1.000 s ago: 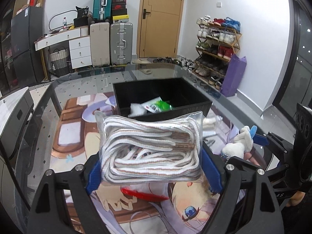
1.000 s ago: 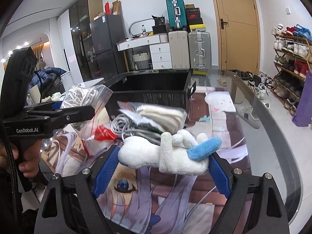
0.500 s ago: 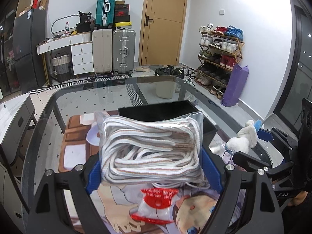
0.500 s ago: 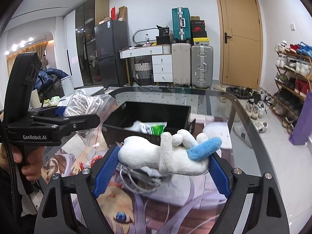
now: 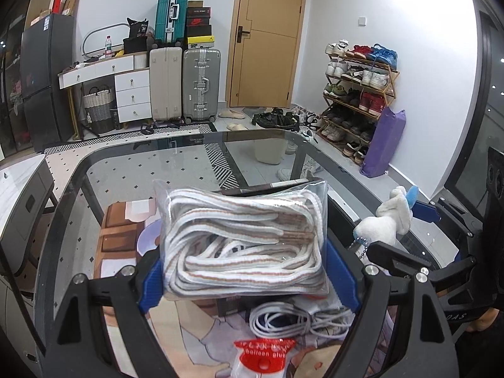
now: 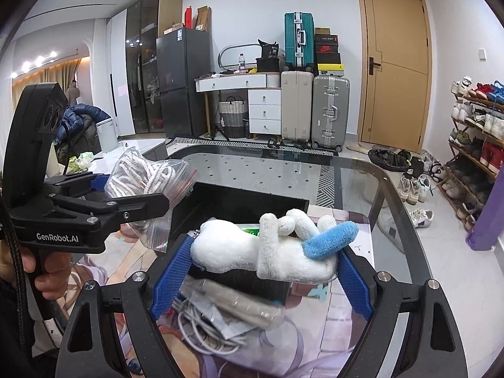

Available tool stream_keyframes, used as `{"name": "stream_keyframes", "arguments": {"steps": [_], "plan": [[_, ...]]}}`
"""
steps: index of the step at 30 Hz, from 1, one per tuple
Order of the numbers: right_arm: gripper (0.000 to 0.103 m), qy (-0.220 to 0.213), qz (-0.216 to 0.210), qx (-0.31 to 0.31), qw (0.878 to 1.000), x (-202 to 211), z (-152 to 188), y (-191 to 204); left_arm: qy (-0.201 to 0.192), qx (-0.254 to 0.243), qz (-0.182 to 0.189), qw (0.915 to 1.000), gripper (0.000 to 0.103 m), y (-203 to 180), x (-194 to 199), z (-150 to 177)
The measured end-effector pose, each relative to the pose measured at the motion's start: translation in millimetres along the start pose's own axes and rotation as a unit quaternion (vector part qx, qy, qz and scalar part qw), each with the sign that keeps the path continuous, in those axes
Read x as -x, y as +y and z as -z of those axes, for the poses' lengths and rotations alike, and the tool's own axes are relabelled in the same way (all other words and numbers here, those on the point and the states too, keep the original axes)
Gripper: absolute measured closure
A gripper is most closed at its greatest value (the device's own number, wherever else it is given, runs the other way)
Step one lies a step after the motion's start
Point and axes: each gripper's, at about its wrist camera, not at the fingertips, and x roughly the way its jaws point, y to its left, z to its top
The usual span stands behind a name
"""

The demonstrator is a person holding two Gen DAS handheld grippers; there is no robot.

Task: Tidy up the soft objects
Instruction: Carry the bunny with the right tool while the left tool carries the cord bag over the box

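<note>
My left gripper (image 5: 249, 271) is shut on a clear bag of white striped cord (image 5: 242, 239) and holds it in the air over the near side of a black bin (image 6: 239, 201). The bag also shows in the right wrist view (image 6: 141, 176). My right gripper (image 6: 261, 271) is shut on a white plush toy with a blue ear (image 6: 271, 245), held above the bin's near wall. The plush also shows in the left wrist view (image 5: 387, 217). The bin is mostly hidden behind both held things.
A bagged white cable (image 5: 299, 318), a red-labelled packet (image 5: 261, 352) and a clear bag with beige contents (image 6: 239, 302) lie on the printed mat (image 6: 324, 340) over the glass table (image 5: 126, 170). Suitcases, a desk and a shoe rack stand beyond.
Both grippers have risen and tilted upward with their loads. The bin has dropped lower in both views and is now largely covered by the held bag and plush.
</note>
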Motion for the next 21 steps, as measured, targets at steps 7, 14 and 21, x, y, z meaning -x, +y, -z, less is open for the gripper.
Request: {"name": "stream_keyframes", "arguments": {"steps": [7, 14, 21], "plan": [[0.015, 0.011, -0.003, 0.012, 1.000, -20.4, -9.7, 0.0, 0.004, 0.011, -0.002, 0.9999, 0.017, 5.4, -15.1, -8.5], [0.015, 0.023, -0.012, 0.022, 0.999, -41.8, -8.0, 4.2, 0.010, 0.017, -0.002, 0.9998, 0.017, 8.9, -28.8, -13.2], [0.015, 0.033, -0.020, 0.030, 0.999, -59.4, -6.6, 6.2, 0.017, 0.020, 0.000, 0.9997, 0.017, 9.2, -41.4, -16.1]]}}
